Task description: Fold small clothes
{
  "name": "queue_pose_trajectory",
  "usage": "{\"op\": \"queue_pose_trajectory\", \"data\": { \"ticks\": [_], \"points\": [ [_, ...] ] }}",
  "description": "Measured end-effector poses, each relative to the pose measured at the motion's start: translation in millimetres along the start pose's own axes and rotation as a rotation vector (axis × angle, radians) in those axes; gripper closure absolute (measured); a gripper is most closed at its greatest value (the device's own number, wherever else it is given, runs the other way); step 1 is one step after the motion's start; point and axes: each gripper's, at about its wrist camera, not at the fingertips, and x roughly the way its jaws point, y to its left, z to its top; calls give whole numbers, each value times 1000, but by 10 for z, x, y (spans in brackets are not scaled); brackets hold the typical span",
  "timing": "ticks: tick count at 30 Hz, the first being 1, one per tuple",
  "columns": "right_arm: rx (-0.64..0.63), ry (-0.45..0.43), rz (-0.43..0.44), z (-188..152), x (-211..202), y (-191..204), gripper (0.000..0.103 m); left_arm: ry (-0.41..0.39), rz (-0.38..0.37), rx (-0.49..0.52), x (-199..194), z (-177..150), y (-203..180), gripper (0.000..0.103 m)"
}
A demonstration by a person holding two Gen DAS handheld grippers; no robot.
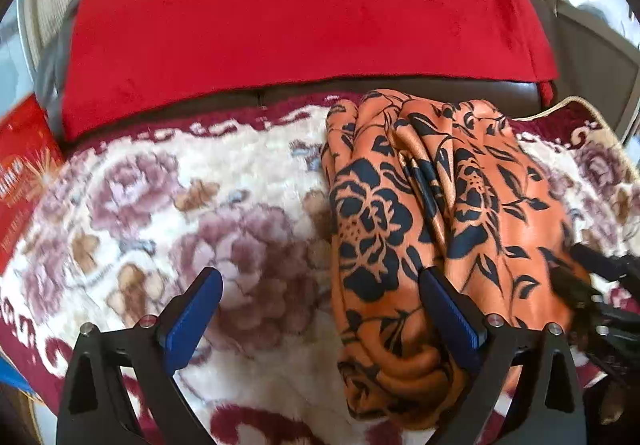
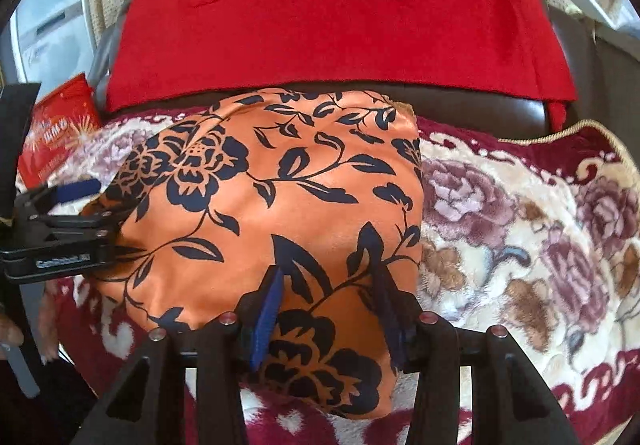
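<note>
Fabric filled both views: an orange satin garment printed with dark blue flowers and leaves (image 2: 264,205) lay bunched on a plush cream-and-maroon floral blanket (image 2: 520,229), in front of a red cloth (image 2: 332,13) draped over the seat back. The right gripper (image 2: 326,309) stood over the garment's near edge with its jaws partly apart, 1 blue pad on each side of a low ridge of cloth; whether the pads already pressed on it could not be told. The left gripper (image 1: 320,309) had its jaws wide, the right finger against the garment's rumpled side, the left over bare blanket, holding nothing. To fold well, the right jaws probably needed to close on a single edge rather than a thick wad, since the satin looked slippery and would likely slide out of a shallow bite. The left gripper was best used to pin or take the opposite edge, so the fold would land flat instead of dragging the whole heap across the blanket.
</note>
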Motion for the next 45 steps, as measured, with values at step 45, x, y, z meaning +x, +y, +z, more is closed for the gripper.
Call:
{"op": "queue_pose_trajectory", "data": {
  "ticks": [45],
  "points": [
    [471,101,425,-141,295,-658,54,140,-604,-78,101,-28,-134,40]
  ]
}}
